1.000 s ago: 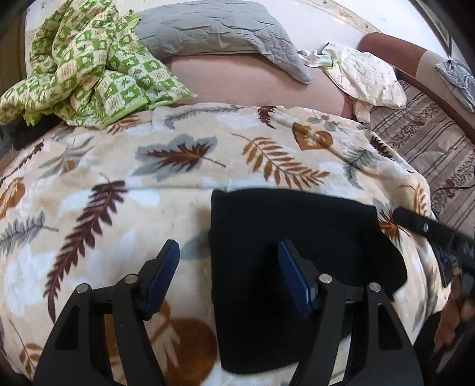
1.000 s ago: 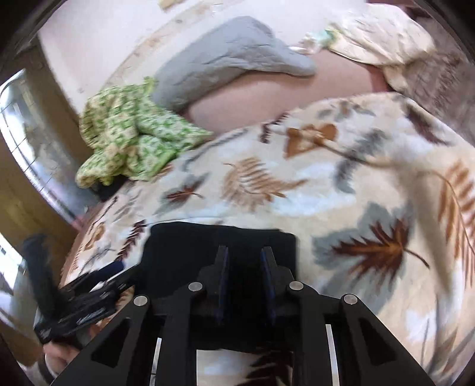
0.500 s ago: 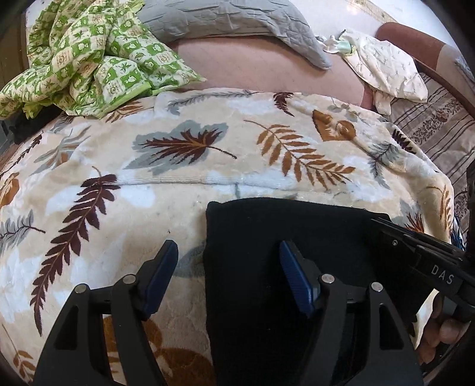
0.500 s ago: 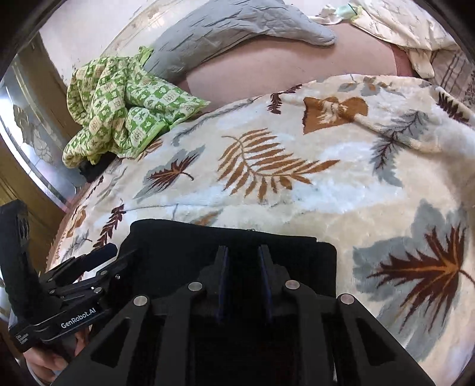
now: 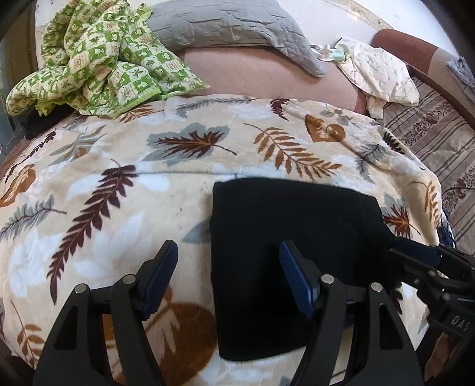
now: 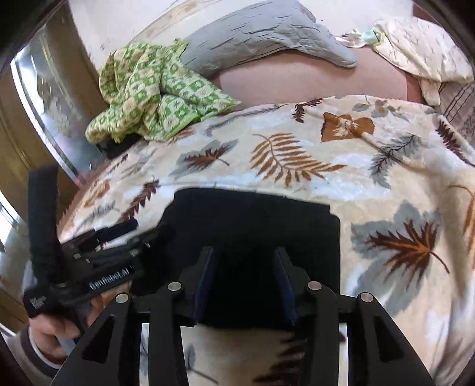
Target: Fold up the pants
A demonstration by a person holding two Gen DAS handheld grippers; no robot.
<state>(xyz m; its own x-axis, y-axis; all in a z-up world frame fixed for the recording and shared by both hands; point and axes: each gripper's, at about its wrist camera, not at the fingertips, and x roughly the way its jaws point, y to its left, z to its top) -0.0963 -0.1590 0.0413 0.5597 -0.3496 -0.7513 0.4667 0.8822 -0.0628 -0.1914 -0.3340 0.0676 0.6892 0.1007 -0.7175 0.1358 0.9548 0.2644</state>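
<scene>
The black pants [image 5: 297,237] lie folded into a flat rectangle on the leaf-print blanket [image 5: 118,193]. My left gripper [image 5: 228,267] is open above the rectangle's left edge, one finger over the blanket and one over the cloth. In the right wrist view the pants [image 6: 252,219] fill the middle. My right gripper [image 6: 245,273] hovers over their near edge; its jaws are opening and the pads do not press the cloth. The right gripper [image 5: 415,258] shows at the pants' right corner, the left gripper [image 6: 139,231] at their left, held by a hand [image 6: 50,335].
A crumpled green checked cloth [image 5: 98,56] and a grey pillow [image 5: 231,26] lie at the back of the bed. A cream cloth [image 5: 380,74] and a striped cover [image 5: 439,142] are at the right. A mirrored wooden cabinet [image 6: 47,98] stands left.
The right gripper's jaws, close together over the pants before, have spread apart. Seen from the left wrist, the right gripper has drawn back to the pants' right corner.
</scene>
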